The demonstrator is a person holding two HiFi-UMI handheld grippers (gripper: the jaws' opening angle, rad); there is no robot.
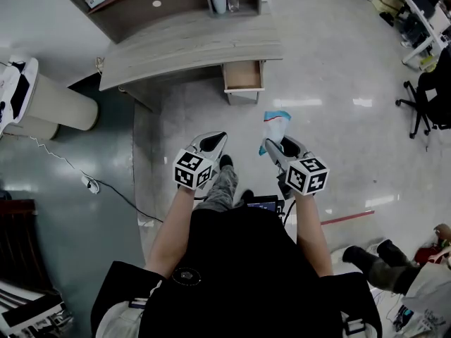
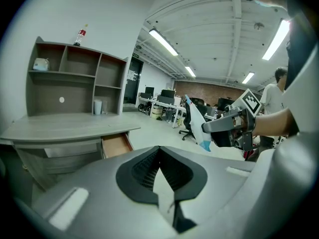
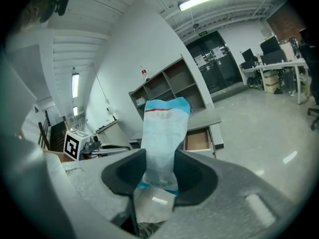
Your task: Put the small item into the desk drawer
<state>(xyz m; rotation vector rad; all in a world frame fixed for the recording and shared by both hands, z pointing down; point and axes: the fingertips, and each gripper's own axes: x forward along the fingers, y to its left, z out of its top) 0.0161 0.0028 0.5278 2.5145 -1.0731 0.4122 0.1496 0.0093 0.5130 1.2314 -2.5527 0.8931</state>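
Observation:
A white packet with blue ends (image 1: 275, 124) stands upright in my right gripper (image 1: 275, 146), whose jaws are shut on its lower part. In the right gripper view the packet (image 3: 164, 133) rises out of the gripper (image 3: 159, 166), with the pads pressed on both its sides. The desk drawer (image 1: 243, 74) stands pulled open and looks empty, straight ahead under the grey desk (image 1: 190, 48). The drawer (image 3: 198, 140) shows just behind the packet. My left gripper (image 1: 215, 142) hangs beside the right one, shut and holding nothing. The left gripper view shows the drawer (image 2: 116, 145) and the packet (image 2: 198, 123).
A shelf unit with a cup (image 1: 218, 2) sits on the desk. A beige cylinder (image 1: 60, 104) and a floor cable (image 1: 106, 185) lie to the left. An office chair (image 1: 419, 108) stands at the right, and a person's legs (image 1: 380, 263) are at the lower right.

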